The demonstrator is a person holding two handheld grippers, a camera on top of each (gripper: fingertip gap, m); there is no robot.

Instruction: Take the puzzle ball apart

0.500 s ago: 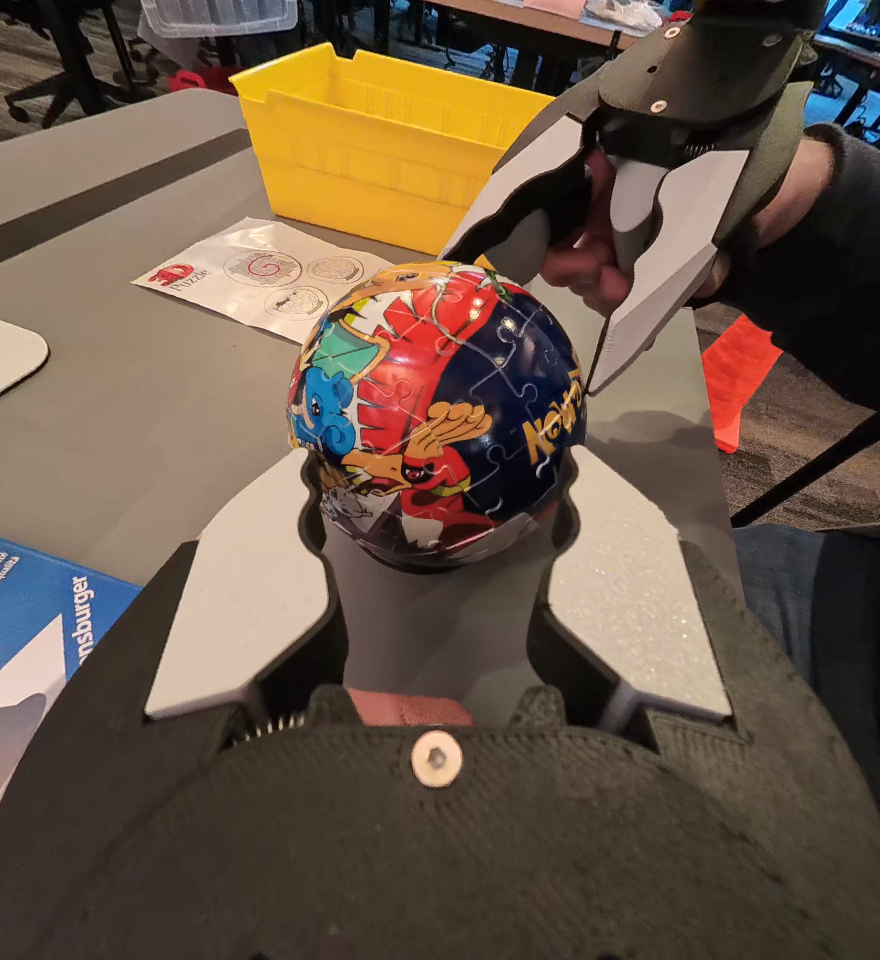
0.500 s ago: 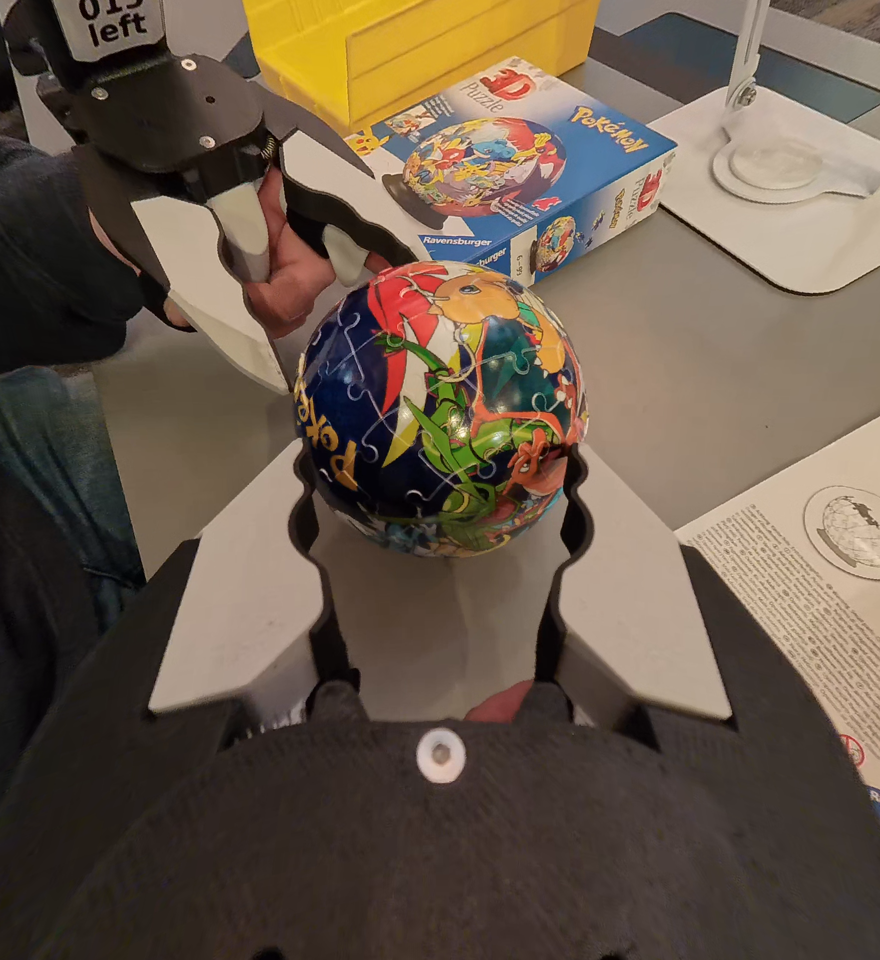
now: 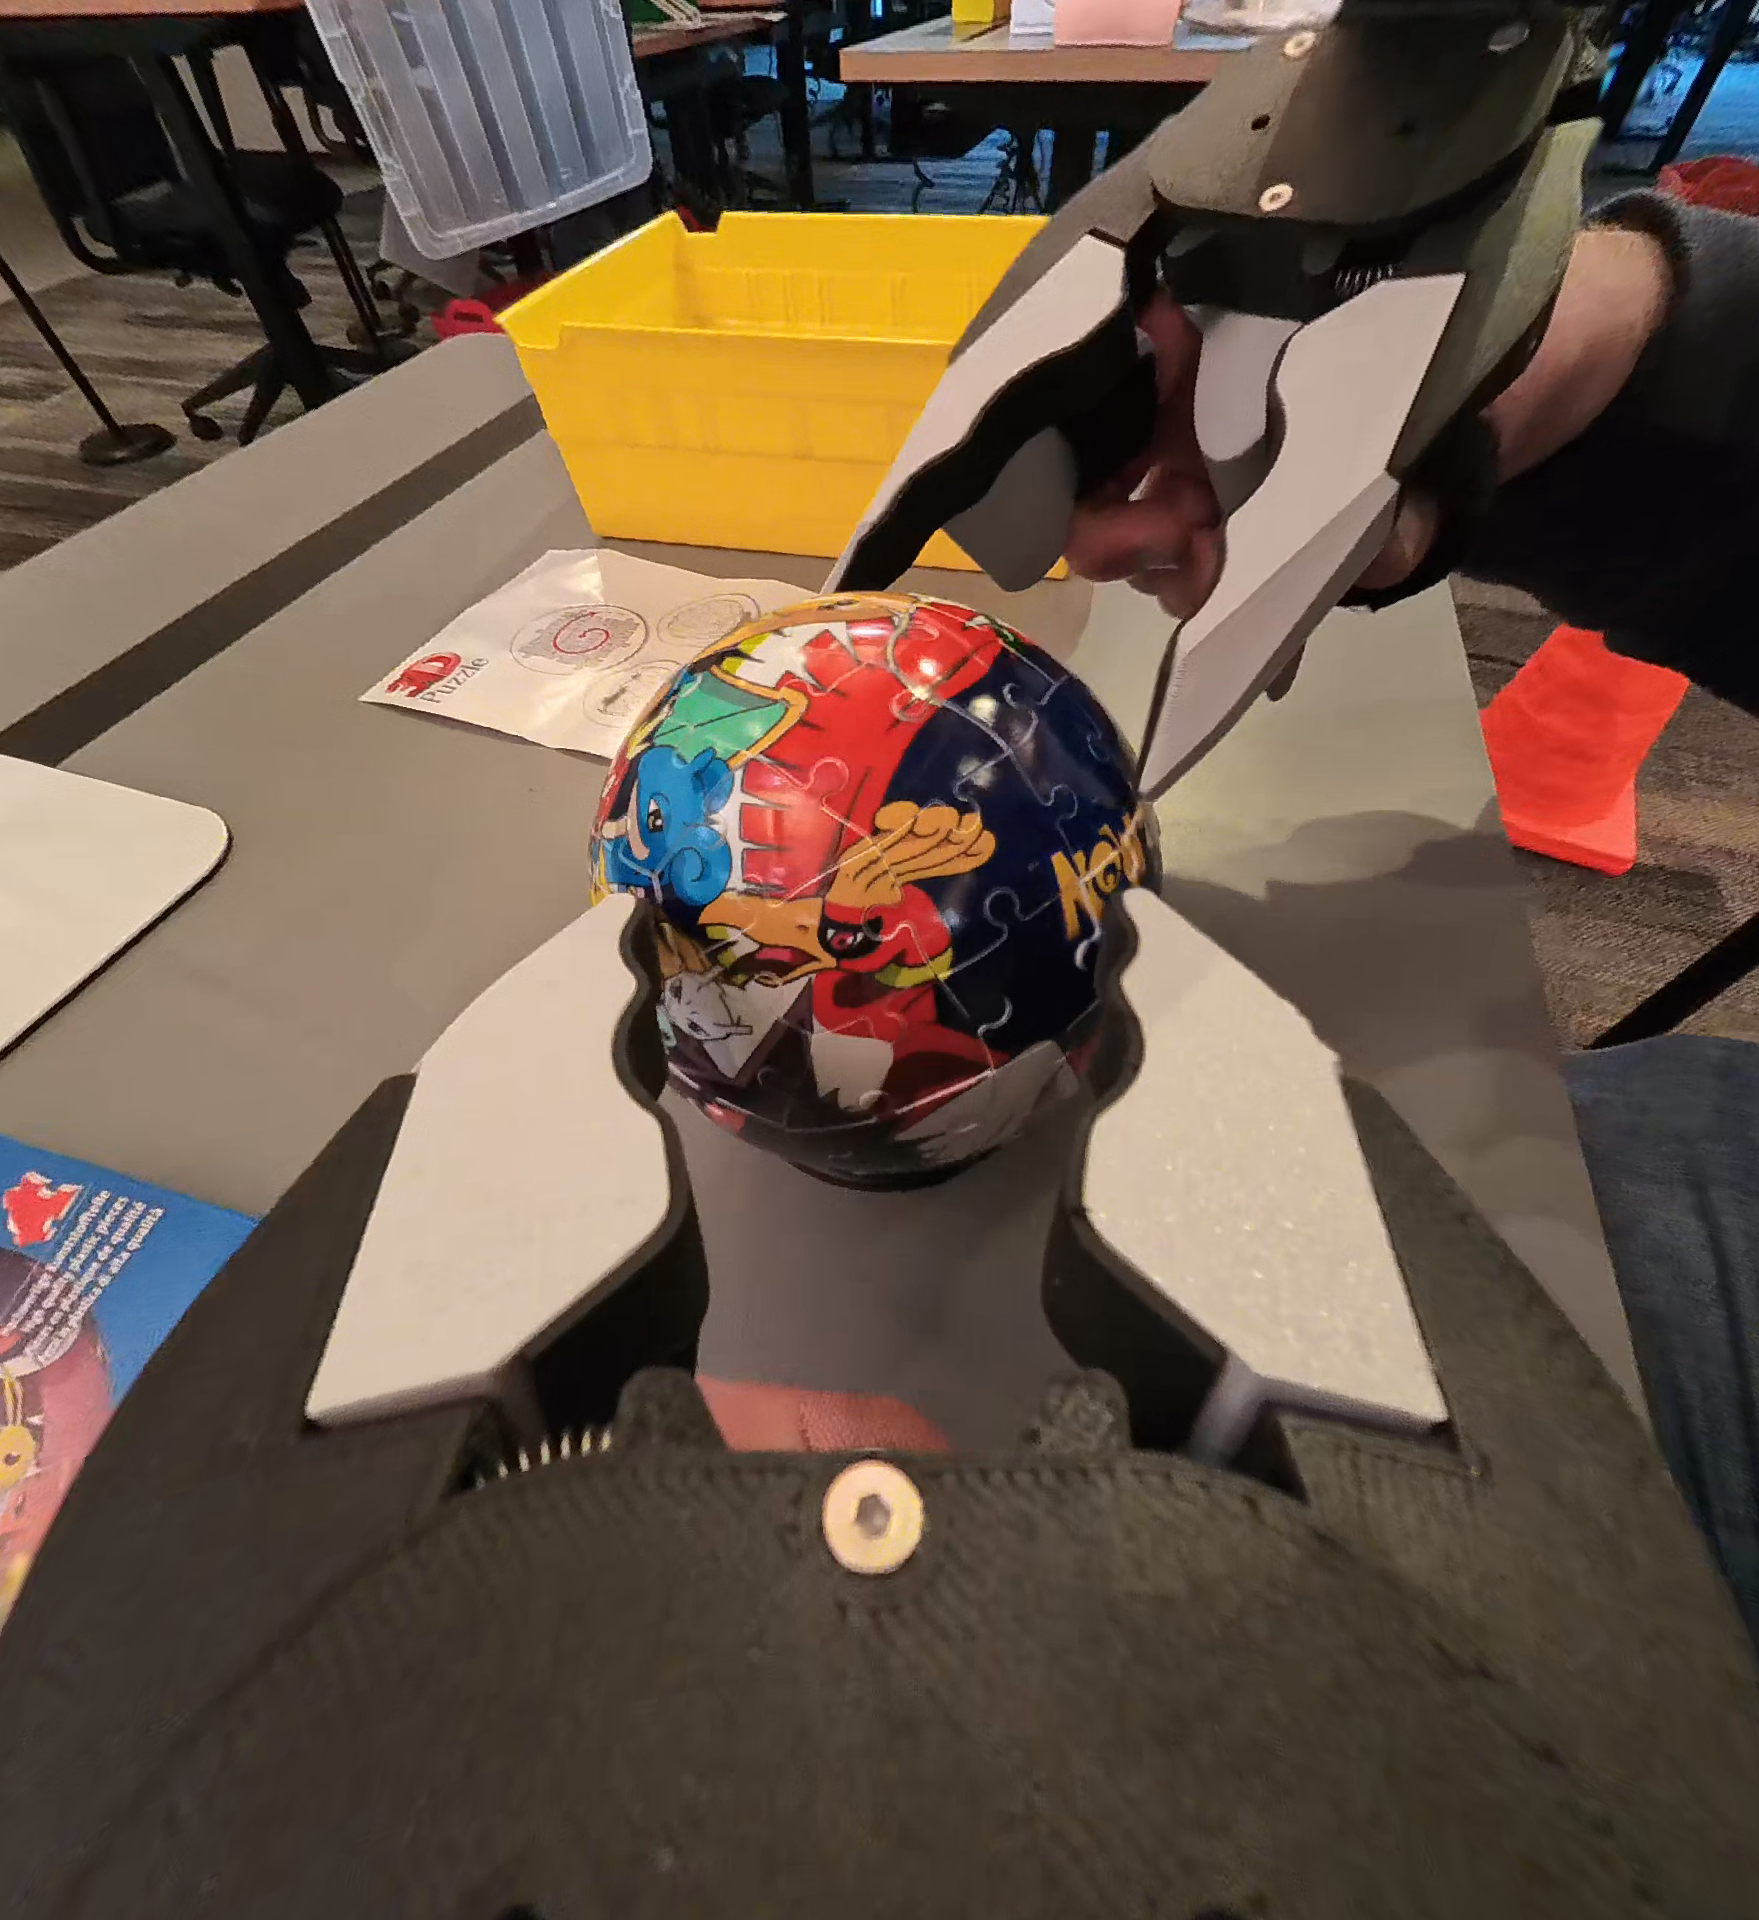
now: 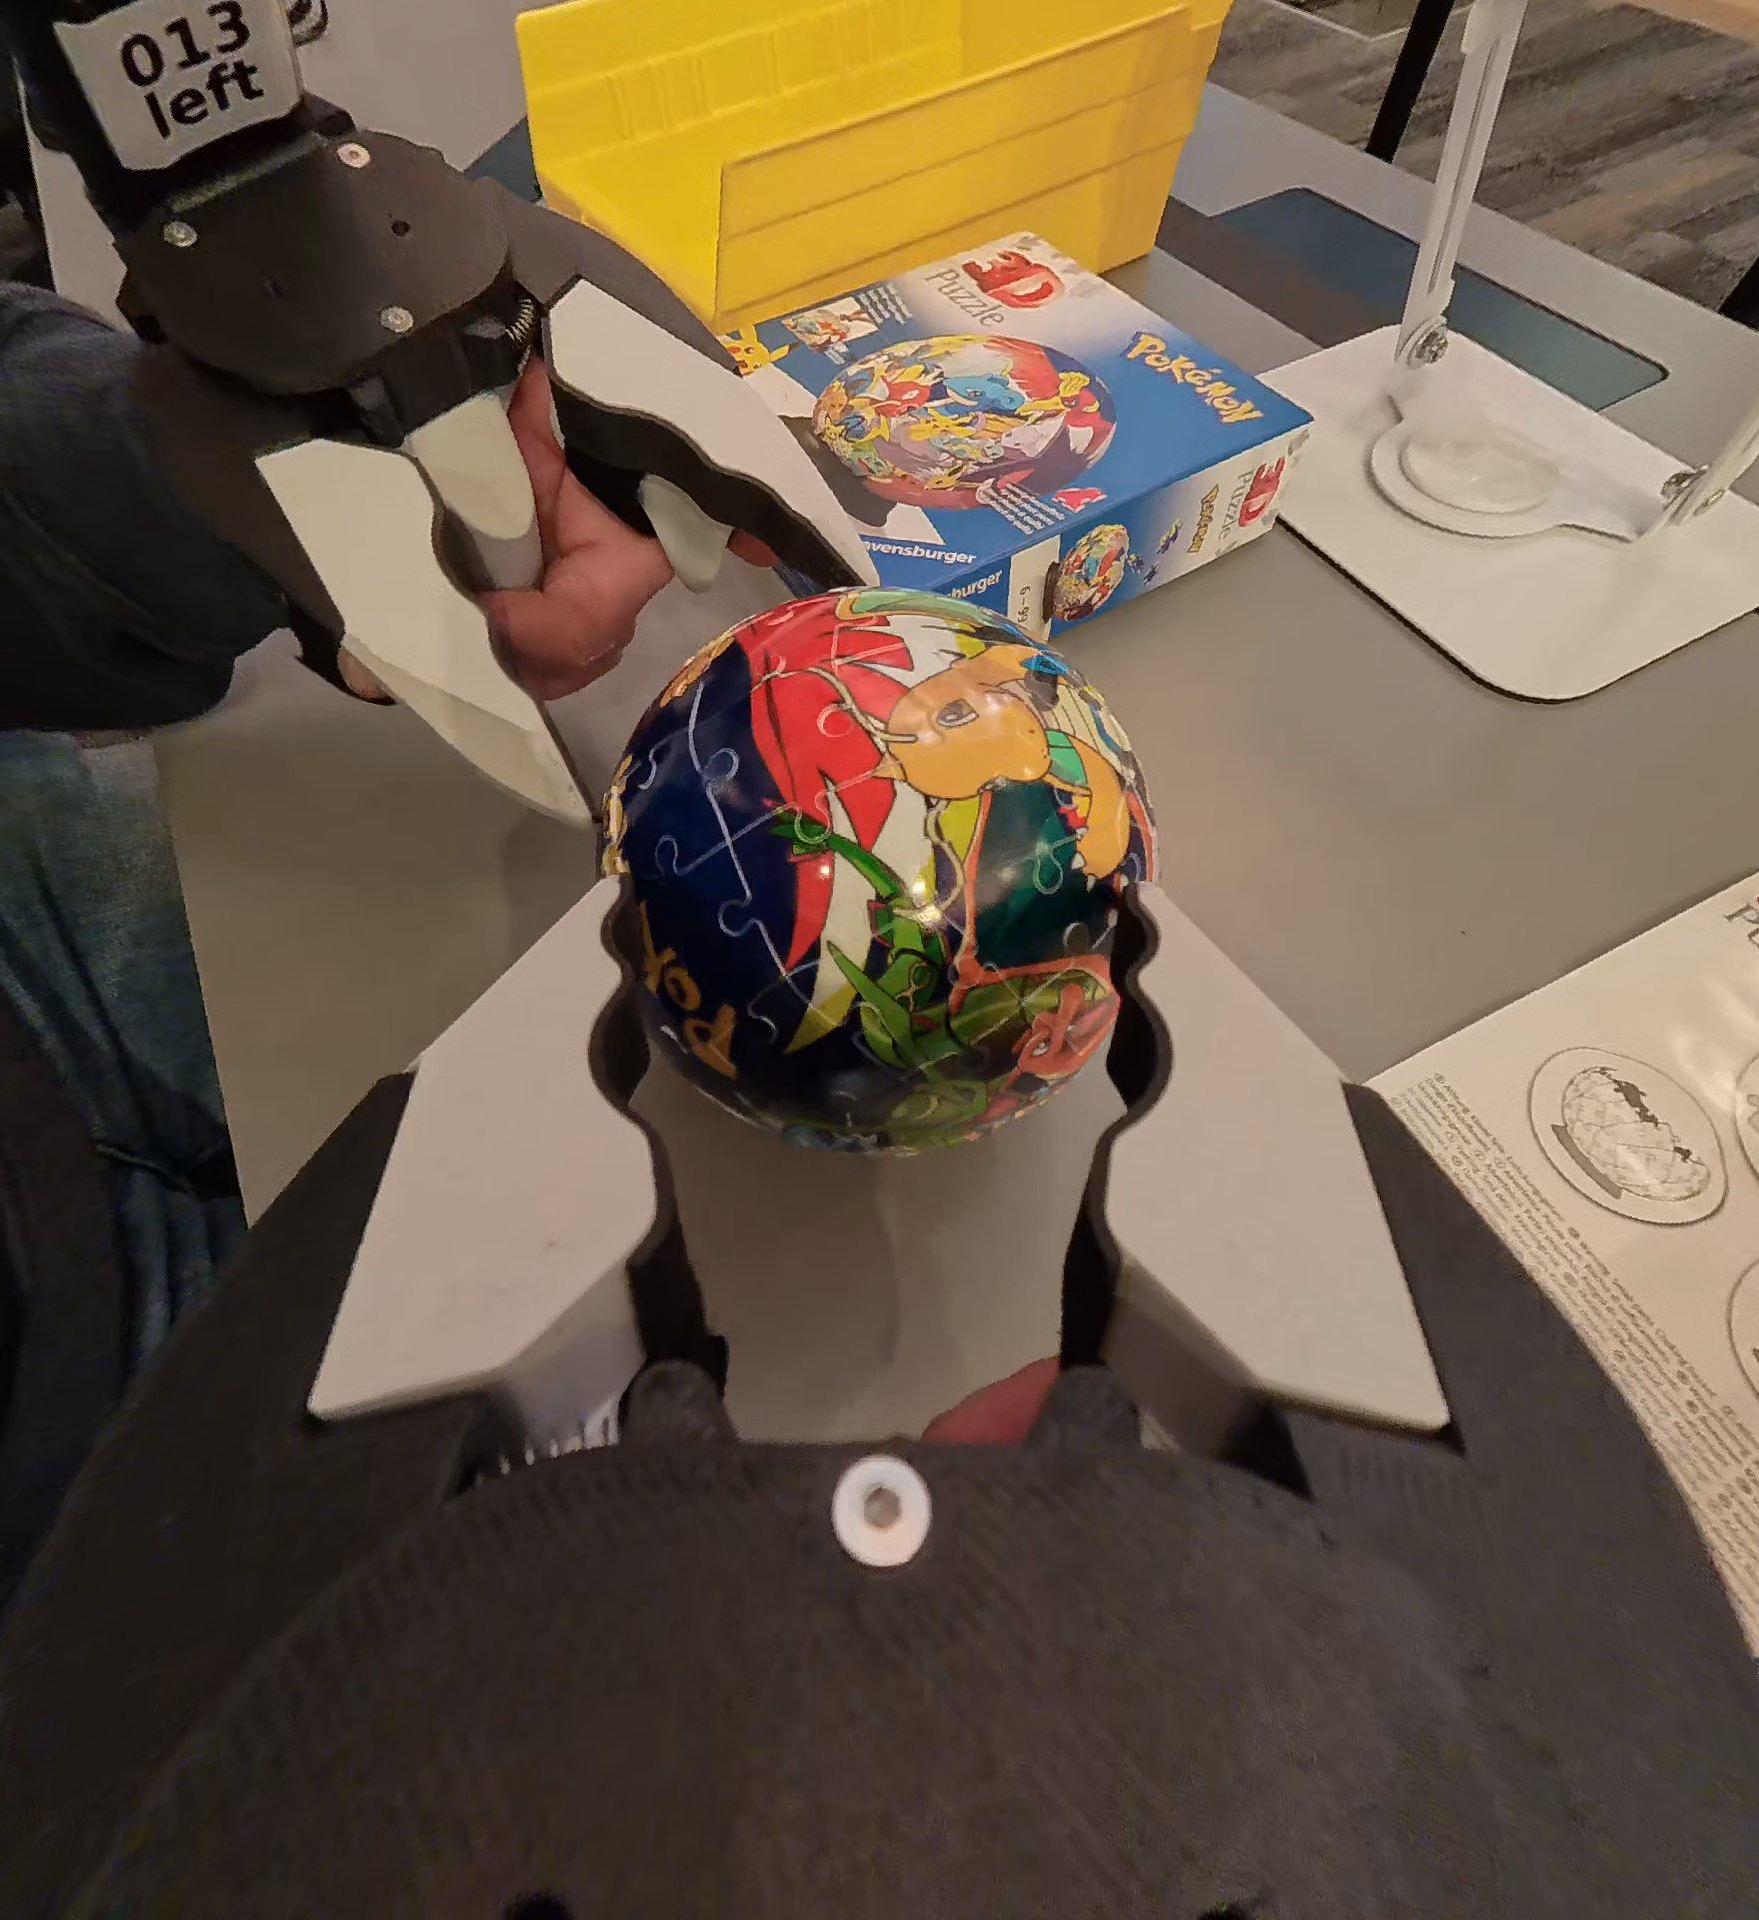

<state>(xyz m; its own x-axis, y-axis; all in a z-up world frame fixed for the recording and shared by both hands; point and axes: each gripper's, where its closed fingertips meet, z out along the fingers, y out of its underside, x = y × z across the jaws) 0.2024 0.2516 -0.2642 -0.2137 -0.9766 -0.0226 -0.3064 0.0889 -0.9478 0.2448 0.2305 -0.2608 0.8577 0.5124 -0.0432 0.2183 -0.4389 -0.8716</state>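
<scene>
Ball (image 3: 870,883) between my two claws is the whole story here, and it sits dead ahead of each of them, resting on the grey bench (image 3: 335,914) near its front edge. In my left wrist view the left claw (image 3: 880,914) straddles the ball low down, one finger on either flank, spread wide and pressed against or just beside the sides; I read it as cradling the ball, though I cannot tell how firmly it bites. From the opposite side the right claw (image 4: 880,914) does the same in its own view, also spread wide around the lower half, so both are equally near and face each other across the ball. Being round, the ball has no long axis to line up on; what matters, I judge, is that the upper half stands clear of all four fingers, so any pulling or prising must start there or along a seam. The ball itself looks fully assembled: a glossy sphere of interlocked curved pieces, printed with bright cartoon creatures in red, dark blue, green and orange, no gap showing. Farther off lie a printed instruction sheet (image 3: 584,665), the blue puzzle box (image 4: 1041,447) and, beyond, an open yellow bin (image 3: 750,416), which looks a likely place for loose pieces.
</scene>
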